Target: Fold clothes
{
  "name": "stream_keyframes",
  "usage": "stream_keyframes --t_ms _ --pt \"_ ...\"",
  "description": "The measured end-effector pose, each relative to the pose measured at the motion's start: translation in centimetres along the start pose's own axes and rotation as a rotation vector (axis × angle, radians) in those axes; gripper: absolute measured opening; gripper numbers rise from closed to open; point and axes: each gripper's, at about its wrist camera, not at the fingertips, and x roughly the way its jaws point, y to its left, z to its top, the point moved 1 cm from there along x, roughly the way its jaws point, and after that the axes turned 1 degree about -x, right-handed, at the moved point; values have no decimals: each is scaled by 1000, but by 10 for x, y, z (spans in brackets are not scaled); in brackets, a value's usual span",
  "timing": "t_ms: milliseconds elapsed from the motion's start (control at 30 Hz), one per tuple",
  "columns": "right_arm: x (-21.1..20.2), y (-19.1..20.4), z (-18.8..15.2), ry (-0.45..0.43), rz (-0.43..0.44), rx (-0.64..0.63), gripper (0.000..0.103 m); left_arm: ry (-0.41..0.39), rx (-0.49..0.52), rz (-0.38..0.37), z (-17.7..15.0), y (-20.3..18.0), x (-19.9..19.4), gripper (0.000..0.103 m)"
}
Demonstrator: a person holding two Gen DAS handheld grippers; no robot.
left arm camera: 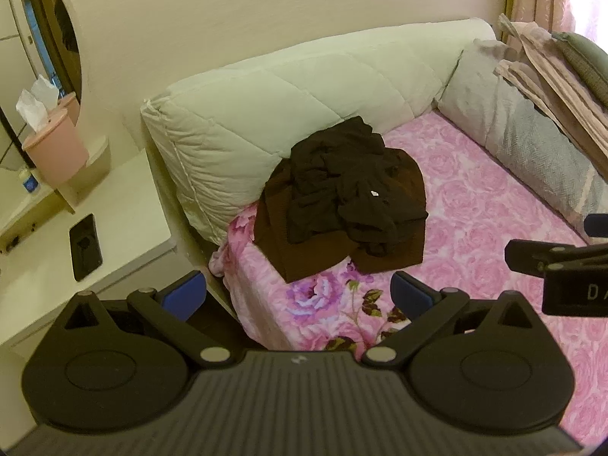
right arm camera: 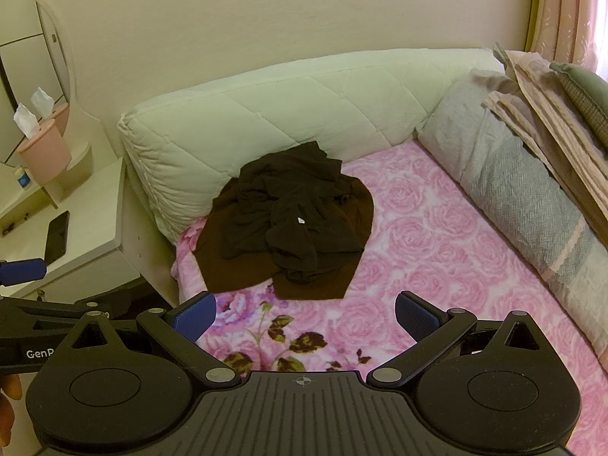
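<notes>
Far left there's an oval mirror [left arm camera: 49, 30] above a cream nightstand [left arm camera: 125, 205]. On a little shelf under the mirror sits a pink tissue box [left arm camera: 55, 146] with white tissue poking out the top, plus a small bottle with a blue label [left arm camera: 29, 182] tucked beside it. A black phone [left arm camera: 85, 247] lies flat on the nightstand top, well apart from the tissue box.

Next over is the bed, covered in a pink rose-print blanket [left arm camera: 486, 205], with a quilted cream headboard cushion [left arm camera: 288, 95] running along the wall. The pile of dark clothes [left arm camera: 349, 197] sits on the blanket near the bed's left corner, right up against the cushion: a crumpled black garment heaped on top of a flatter brown one, with a tiny white tag showing in the black one. Nothing's folded yet, it's just a lump.

The left gripper [left arm camera: 298, 292] hovers over the bed's near edge, short of the pile, blue pads spread about as wide as they go and nothing between them. In the right wrist view the right gripper [right arm camera: 306, 313] is the same deal: pads wide apart, empty, above the blanket and well clear of the clothes.

Along the right side of the bed lies a grey herringbone pillow [right arm camera: 524, 197] with a pink stripe, and stacked above it are some folded beige linens [right arm camera: 551, 114]. A pink curtain [right arm camera: 562, 7] hangs in the far right corner.
</notes>
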Motion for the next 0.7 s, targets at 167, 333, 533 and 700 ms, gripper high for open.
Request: stream_keyframes --t_ms 167,333,533,700 --pt "-1 -1 1 -2 -3 1 103 19 -45 -45 -5 6 1 102" --pt "1 3 0 -3 -4 0 103 34 -41 -14 0 6 3 102" --pt "1 2 -2 -1 -1 2 103 26 -58 -24 -4 5 1 102" --pt "2 3 -4 1 1 4 103 31 -53 -34 -5 3 0 102"
